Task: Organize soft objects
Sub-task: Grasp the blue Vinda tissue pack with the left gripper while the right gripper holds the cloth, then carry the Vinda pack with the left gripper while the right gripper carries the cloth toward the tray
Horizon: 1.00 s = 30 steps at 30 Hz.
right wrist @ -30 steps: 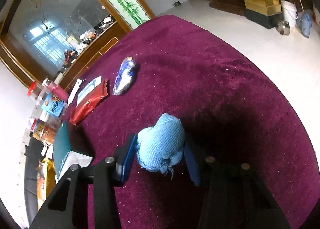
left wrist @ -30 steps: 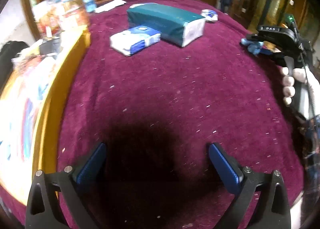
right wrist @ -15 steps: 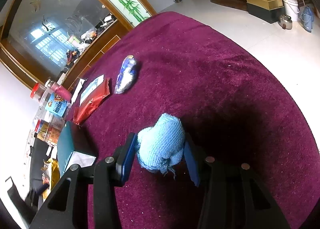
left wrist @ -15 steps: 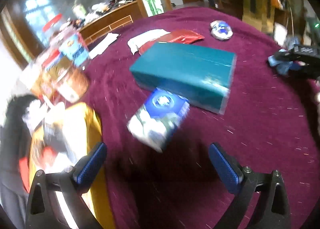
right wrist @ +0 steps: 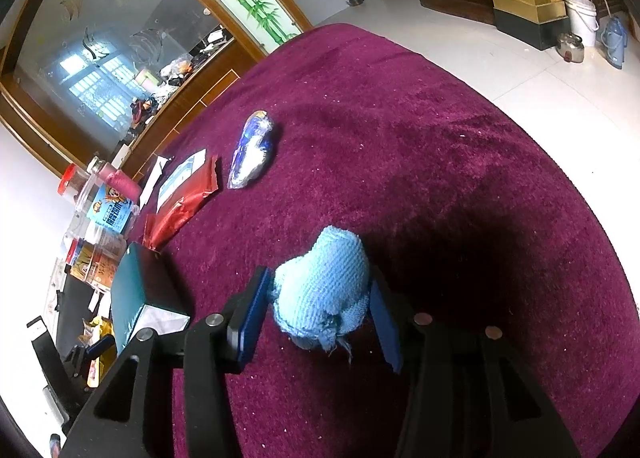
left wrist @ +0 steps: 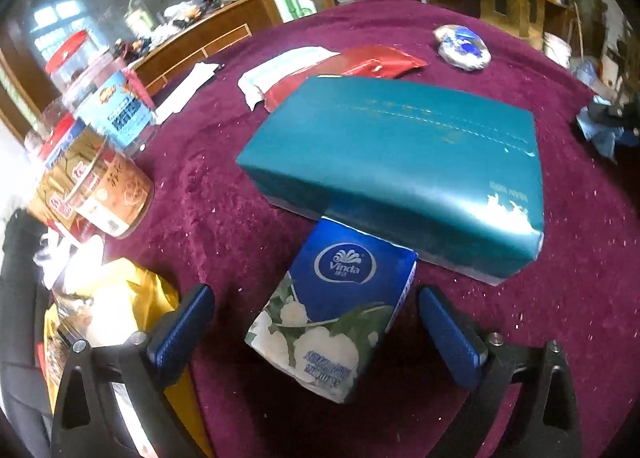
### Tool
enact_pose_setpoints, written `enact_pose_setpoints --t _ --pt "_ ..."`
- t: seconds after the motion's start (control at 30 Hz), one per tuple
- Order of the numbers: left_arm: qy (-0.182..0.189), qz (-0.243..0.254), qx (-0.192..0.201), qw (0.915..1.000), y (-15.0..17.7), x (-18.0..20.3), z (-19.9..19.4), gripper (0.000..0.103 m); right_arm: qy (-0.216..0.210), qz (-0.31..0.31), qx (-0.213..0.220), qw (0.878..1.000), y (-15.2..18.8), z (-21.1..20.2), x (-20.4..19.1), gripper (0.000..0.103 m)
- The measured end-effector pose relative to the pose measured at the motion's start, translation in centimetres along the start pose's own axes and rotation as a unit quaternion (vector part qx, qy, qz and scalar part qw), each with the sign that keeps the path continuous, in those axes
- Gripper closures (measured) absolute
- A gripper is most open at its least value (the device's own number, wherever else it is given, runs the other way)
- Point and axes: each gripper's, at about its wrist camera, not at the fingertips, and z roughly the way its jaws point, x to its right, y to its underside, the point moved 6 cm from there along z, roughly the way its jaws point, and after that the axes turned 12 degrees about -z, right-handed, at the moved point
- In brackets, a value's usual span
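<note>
While my right tongs (right wrist: 318, 312) sit low over the purple tablecloth (right wrist: 440, 161) with the blue knitted cloth (right wrist: 322, 298) between their pads, the jaws have just been easing apart; the wad looks barely pinched now, though from this angle I cannot say whether the pads press it at all. My left tongs (left wrist: 316, 322) stand wide apart around the small Vinda tissue pack (left wrist: 334, 314), touching neither side of it, and that pack lies against the near edge of the big teal tissue box (left wrist: 400, 165). I judge the sorting hardly begun: the red pouch (left wrist: 348, 71), the foil-wrapped packet (left wrist: 462, 47) and the papers beside them are scattered, and nothing soft is gathered yet in one spot.
</note>
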Motion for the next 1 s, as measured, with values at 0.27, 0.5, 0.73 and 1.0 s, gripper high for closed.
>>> enact_pose_setpoints --t 0.27,0.5,0.73,1.0 --pt "-0.009 -0.023 -0.007 0.9997 0.3 1.0 -1.2 0.036 0.003 -0.006 0.003 1.000 -0.1 0.0 -0.2 0.051" --pt "0.035 -0.035 0.005 0.9988 1.5 2.6 -4.1 0.036 0.010 -0.016 0.003 1.000 -0.1 0.0 -0.4 0.051" --pt "0.078 -0.059 0.012 0.9951 4.1 3.5 -8.1 0.036 0.012 -0.020 0.001 1.000 0.0 -0.1 -0.4 0.057" --pt "0.139 -0.114 0.001 0.9838 8.0 3.4 -11.6 0.036 -0.056 0.029 0.011 0.998 0.0 -0.5 0.3 0.058"
